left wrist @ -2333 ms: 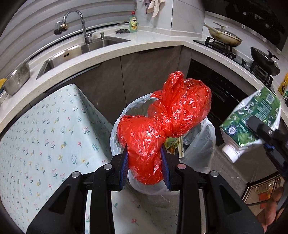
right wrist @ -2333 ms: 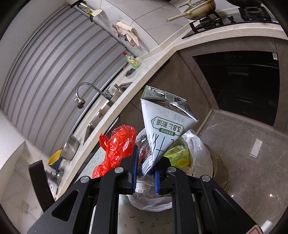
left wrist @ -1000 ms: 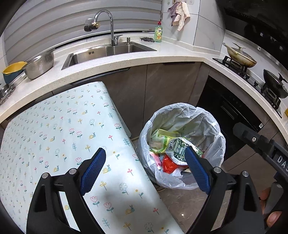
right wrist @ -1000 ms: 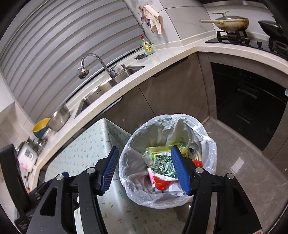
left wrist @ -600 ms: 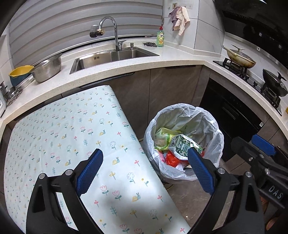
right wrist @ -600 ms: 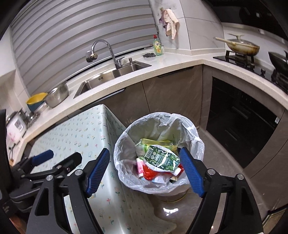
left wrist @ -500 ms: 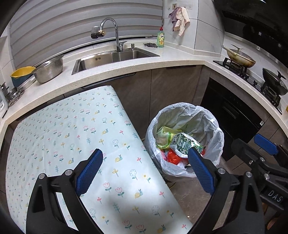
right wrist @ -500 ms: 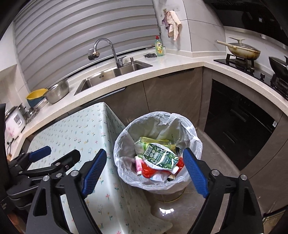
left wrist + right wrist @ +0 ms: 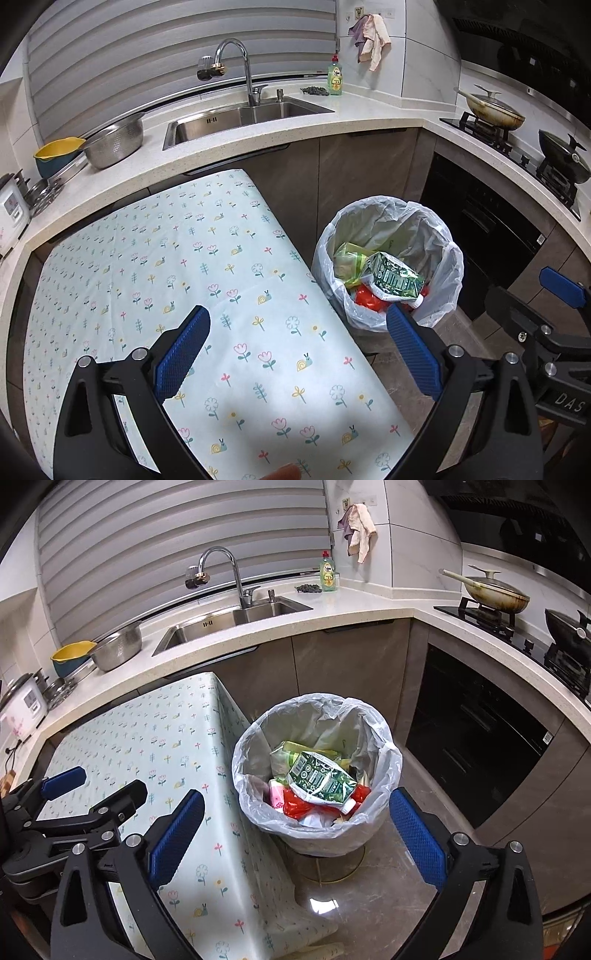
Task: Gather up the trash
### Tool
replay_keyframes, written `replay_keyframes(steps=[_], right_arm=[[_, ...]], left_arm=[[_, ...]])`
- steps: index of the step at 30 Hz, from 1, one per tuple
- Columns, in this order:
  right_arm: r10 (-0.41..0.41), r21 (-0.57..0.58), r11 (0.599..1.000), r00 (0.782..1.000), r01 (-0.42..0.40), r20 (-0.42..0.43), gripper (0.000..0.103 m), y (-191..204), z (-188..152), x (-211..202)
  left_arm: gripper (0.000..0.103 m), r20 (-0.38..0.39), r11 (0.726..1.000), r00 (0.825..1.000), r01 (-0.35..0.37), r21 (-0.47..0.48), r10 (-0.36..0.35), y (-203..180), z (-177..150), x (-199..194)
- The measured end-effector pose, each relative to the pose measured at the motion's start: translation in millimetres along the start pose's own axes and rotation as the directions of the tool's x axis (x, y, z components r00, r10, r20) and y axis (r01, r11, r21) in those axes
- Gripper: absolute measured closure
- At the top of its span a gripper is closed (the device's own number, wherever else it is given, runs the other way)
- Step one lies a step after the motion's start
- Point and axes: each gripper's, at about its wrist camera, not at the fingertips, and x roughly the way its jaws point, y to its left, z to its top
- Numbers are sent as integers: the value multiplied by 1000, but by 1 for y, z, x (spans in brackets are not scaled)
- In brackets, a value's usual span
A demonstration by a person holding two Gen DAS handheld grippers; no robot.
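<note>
Nearest to the cameras are the 2 hand-held grippers. The left gripper [image 9: 297, 345] has its 2 blue-padded black fingers spread wide with nothing between them, above the table with the pale floral tablecloth [image 9: 177, 266]. The right gripper [image 9: 295, 825] is also spread wide and holds nothing; the bin shows between its fingers. In the right wrist view the left gripper [image 9: 94, 788] appears at 9 o'clock, over the tablecloth [image 9: 147, 738].

Just beside the table's edge stands 1 round trash bin lined with a translucent white plastic bag [image 9: 384, 746], on the grey polished floor [image 9: 369, 893]. In the left wrist view the same bin [image 9: 448, 258] is at 3 o'clock. The trash lies inside it: 1 green printed milk carton [image 9: 319, 777] lies on top, tilted, its white cap toward 5 o'clock. Under it is 1 crumpled red plastic bag [image 9: 295, 805], and touching that, at 9 o'clock, 1 pink wrapper [image 9: 276, 794]. Behind the carton is 1 yellow-green package [image 9: 291, 751].

Farther away, the curved white countertop [image 9: 332, 613] carries 1 steel sink [image 9: 236, 618] with 1 chrome faucet [image 9: 221, 572], 1 steel colander [image 9: 118, 646], 1 yellow bowl [image 9: 70, 653] and 1 green dish soap bottle [image 9: 328, 572]. At 2 o'clock the stove holds 2 pans: 1 pale lidded pan [image 9: 493, 590] and 1 black wok [image 9: 569, 631]. At 12 o'clock, 1 pinkish cloth [image 9: 358, 531] hangs on the wall.
</note>
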Motion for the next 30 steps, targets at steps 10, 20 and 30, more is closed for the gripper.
replay_keyframes(steps=[10, 20, 30], right_arm=[[-20, -40, 999, 1000, 19, -12, 6, 12, -9, -7], [-28, -75, 997, 999, 27, -18, 6, 22, -17, -14], [-25, -96, 995, 999, 23, -26, 6, 31, -22, -16]], left_arm=[[8, -27, 1000, 1000, 3, -8, -3, 7, -12, -8], [7, -45, 1000, 999, 5, -31, -7, 18, -22, -14], [7, -29, 999, 999, -33, -28, 33, 23, -28, -18]])
